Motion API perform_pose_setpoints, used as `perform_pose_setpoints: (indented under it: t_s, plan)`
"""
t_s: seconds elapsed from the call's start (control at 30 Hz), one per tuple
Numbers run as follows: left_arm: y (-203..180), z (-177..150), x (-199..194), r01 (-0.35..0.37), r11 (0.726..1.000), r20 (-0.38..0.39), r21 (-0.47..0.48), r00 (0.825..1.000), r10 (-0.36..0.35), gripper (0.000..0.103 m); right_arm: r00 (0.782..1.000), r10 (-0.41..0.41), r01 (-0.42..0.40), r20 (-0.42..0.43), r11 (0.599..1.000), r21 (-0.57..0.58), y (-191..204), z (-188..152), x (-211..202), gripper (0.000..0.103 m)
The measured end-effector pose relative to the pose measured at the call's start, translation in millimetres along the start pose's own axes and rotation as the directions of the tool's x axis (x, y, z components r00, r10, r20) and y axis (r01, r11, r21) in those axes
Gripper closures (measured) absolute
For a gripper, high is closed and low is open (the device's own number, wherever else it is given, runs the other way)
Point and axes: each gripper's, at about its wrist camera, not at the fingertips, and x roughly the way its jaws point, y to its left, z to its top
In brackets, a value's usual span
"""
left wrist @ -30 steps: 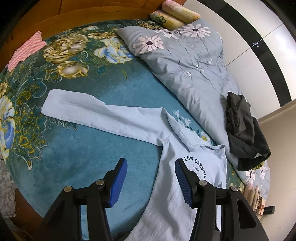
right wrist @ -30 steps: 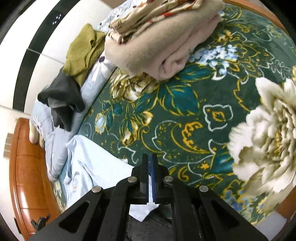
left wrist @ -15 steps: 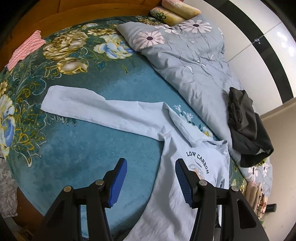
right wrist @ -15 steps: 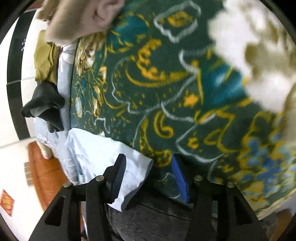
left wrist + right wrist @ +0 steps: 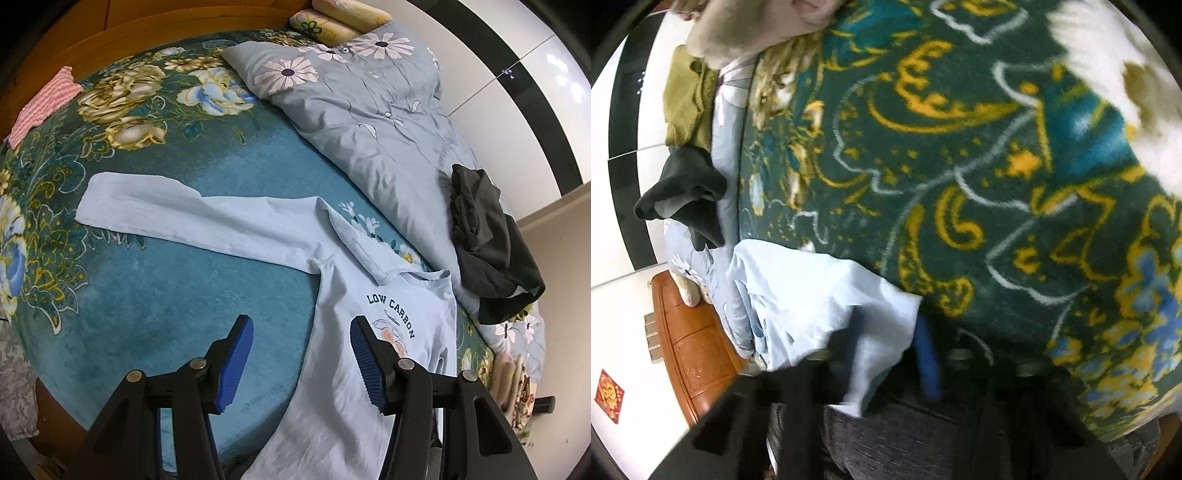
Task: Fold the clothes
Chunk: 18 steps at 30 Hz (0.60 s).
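Note:
A light blue long-sleeved shirt [image 5: 354, 332] printed LOW CARBON lies flat on the teal floral blanket [image 5: 177, 288], one sleeve [image 5: 177, 214] stretched out to the left. My left gripper [image 5: 301, 360] is open and empty, hovering above the shirt's side edge. In the right wrist view the shirt's hem corner [image 5: 827, 299] lies at the bed edge. My right gripper [image 5: 886, 354] is blurred, open, with the hem corner between its blue pads [image 5: 927, 365].
A grey flowered quilt [image 5: 362, 122] lies along the far side with a dark garment [image 5: 487, 243] on it. A pink cloth [image 5: 40, 107] sits at the far left. Folded beige blankets [image 5: 746, 26] and an olive garment [image 5: 687, 99] lie beyond. A wooden headboard [image 5: 690, 350] stands left.
My right gripper has opened and dropped to the bed edge, moving onto the shirt's hem corner. My left gripper has stayed open and drifted slightly back.

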Motion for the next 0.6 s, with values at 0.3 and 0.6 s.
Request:
perform_pose_setpoints:
  t_s: [0.3, 0.6]
  plan:
    - [7, 0, -2, -0.005, 1.000, 0.004, -0.016, 1.000, 0.005, 0.044, 0.984, -0.051, 0.084, 0.171, 0.978, -0.190, 51, 13, -36, 0.101]
    - [12, -4, 10, -0.008, 0.999, -0.022, -0.034, 1.000, 0.007, 0.044, 0.970, -0.096, 0.140, 0.224, 0.972, -0.190, 42, 22, -55, 0.101]
